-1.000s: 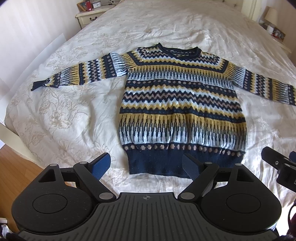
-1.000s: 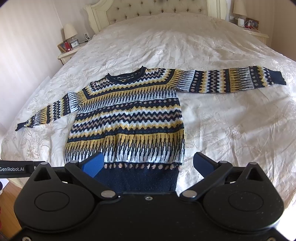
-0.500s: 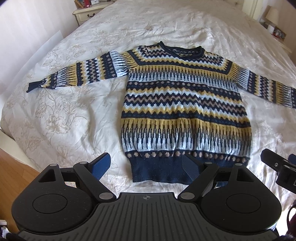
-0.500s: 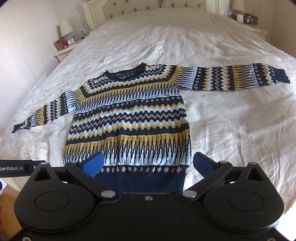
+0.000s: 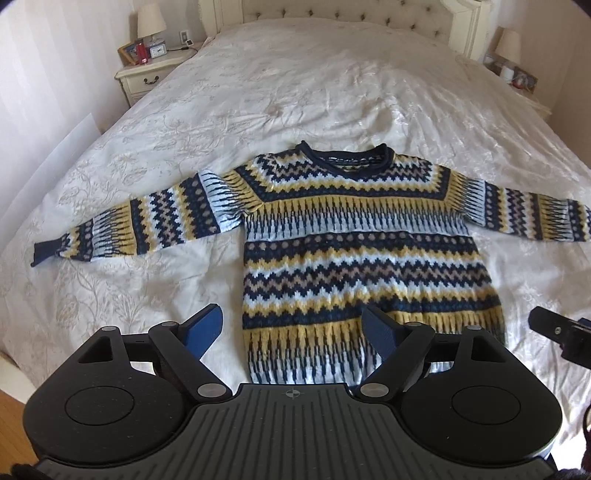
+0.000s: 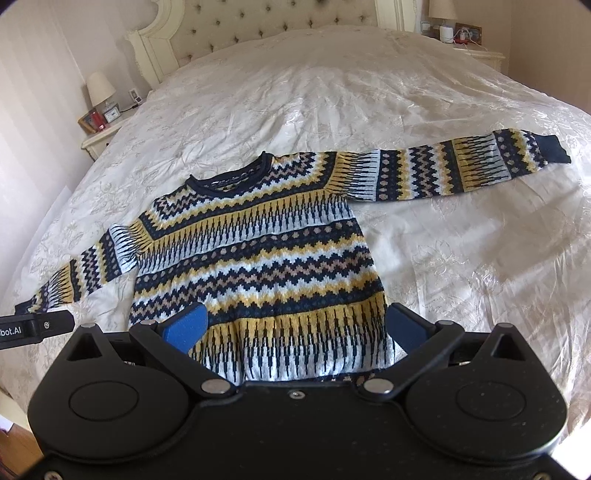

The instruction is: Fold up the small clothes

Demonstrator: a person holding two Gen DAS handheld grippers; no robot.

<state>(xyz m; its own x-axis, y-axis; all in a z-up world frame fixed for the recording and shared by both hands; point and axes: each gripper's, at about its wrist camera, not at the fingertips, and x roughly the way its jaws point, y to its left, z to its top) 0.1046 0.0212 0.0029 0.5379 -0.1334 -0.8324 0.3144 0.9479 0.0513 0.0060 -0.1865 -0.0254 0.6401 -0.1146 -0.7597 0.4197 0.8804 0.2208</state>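
A knitted sweater (image 5: pixel 362 251) with navy, yellow, white and tan bands lies flat on the bed, front up, both sleeves spread sideways; it also shows in the right wrist view (image 6: pixel 258 258). My left gripper (image 5: pixel 291 330) is open and empty over the sweater's lower left part, near the hem's left corner. My right gripper (image 6: pixel 295 326) is open and empty over the lower right part of the sweater. The hem is hidden behind both gripper bodies. The right gripper's edge (image 5: pixel 561 332) shows at the right of the left wrist view.
The bed (image 5: pixel 332 92) has a cream floral bedspread and a tufted headboard (image 6: pixel 266 22). A nightstand (image 5: pixel 147 74) with a lamp stands at the left of the bed, another nightstand (image 6: pixel 476 51) at the right. Wooden floor (image 5: pixel 7 410) shows at lower left.
Both grippers have moved forward over the sweater and tilted up, so the navy hem is now hidden beneath them and the headboard has come into view. Both stay open.
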